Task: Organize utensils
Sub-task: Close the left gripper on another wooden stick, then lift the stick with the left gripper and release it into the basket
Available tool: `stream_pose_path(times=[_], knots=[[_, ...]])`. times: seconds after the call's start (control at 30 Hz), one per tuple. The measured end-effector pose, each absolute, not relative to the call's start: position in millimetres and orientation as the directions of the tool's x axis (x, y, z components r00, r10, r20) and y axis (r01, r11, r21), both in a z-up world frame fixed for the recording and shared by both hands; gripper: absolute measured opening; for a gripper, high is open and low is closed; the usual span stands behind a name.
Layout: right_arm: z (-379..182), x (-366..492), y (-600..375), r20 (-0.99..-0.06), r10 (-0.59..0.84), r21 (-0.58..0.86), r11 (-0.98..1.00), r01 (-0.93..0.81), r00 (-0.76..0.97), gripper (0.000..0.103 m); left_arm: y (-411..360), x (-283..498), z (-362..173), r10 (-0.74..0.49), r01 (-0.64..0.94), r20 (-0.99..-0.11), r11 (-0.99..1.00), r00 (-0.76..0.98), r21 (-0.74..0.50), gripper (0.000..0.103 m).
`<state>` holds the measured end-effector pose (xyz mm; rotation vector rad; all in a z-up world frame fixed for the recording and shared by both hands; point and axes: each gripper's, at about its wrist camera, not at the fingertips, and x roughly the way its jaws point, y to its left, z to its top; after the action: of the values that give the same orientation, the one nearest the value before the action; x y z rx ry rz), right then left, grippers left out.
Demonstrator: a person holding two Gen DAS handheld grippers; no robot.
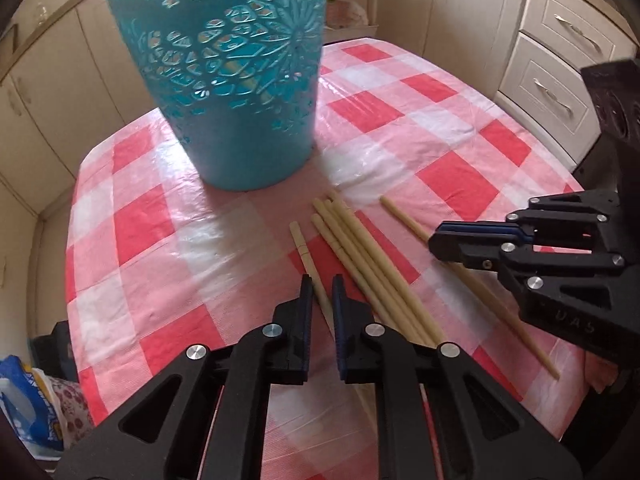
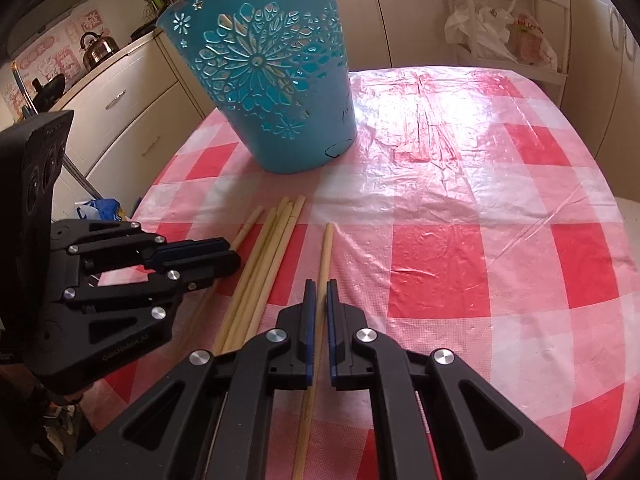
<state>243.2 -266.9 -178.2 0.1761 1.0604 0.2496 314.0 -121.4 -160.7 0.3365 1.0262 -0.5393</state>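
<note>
A teal cut-out bucket (image 1: 236,92) stands upright on the checked table; it also shows in the right wrist view (image 2: 276,76). Several pale chopsticks lie in front of it: a bundle (image 1: 360,256) (image 2: 264,264), one single stick to its left (image 1: 310,268) (image 2: 246,228) and one to its right (image 1: 404,220) (image 2: 325,256). My left gripper (image 1: 322,284) straddles the left single stick, jaws a narrow gap apart, stick lying on the table. My right gripper (image 2: 321,288) straddles the right single stick the same way, its jaws nearly closed around it.
The red, pink and white plastic tablecloth (image 2: 460,208) covers the table. Cream kitchen cabinets (image 1: 560,64) surround it. A kettle (image 2: 98,46) sits on the counter at left. Bags (image 1: 28,400) lie on the floor beside the table.
</note>
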Motion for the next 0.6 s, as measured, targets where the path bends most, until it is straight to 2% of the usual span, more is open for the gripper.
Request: stream_pose_path(times=[0.1,0.17,0.2,0.3,0.37,0.47,0.57,0.6], knots=[[-177,242,-259,-0.844,0.245,0.205,0.969,-0.136,0.477,0.006,-119,321,-160,-0.228,0.521,-0.882,0.853,0.412,0.023,0.028],[-177,242,-256,-0.845,0.231,0.184,0.972,-0.143,0.482,0.006,-119,325,-161,-0.223,0.5,-0.881,0.866,0.418,0.018,0.03],[-177,242,-256,-0.846,0.228,0.18,0.973,-0.144,0.482,0.006,-118,325,-161,-0.222,0.496,-0.878,0.868,0.425,0.02,0.03],[-178,242,-257,-0.845,0.233,0.185,0.972,-0.145,0.481,0.006,-124,323,-162,-0.244,0.513,-0.869,0.858,0.43,0.013,0.006],[-178,242,-258,-0.844,0.241,0.197,0.97,-0.141,0.48,0.006,-125,321,-162,-0.25,0.522,-0.871,0.853,0.424,0.009,0.005],[-179,243,-263,-0.838,0.266,0.232,0.964,-0.129,0.476,0.006,-112,313,-149,-0.323,0.507,-0.844,0.859,0.428,-0.071,0.005],[-179,244,-266,-0.834,0.278,0.252,0.96,-0.12,0.477,0.006,-86,296,-118,-0.462,0.504,-0.743,0.842,0.484,-0.195,0.005],[-179,244,-266,-0.833,0.279,0.254,0.96,-0.117,0.477,0.006,-74,289,-101,-0.51,0.506,-0.685,0.83,0.521,-0.233,0.005]])
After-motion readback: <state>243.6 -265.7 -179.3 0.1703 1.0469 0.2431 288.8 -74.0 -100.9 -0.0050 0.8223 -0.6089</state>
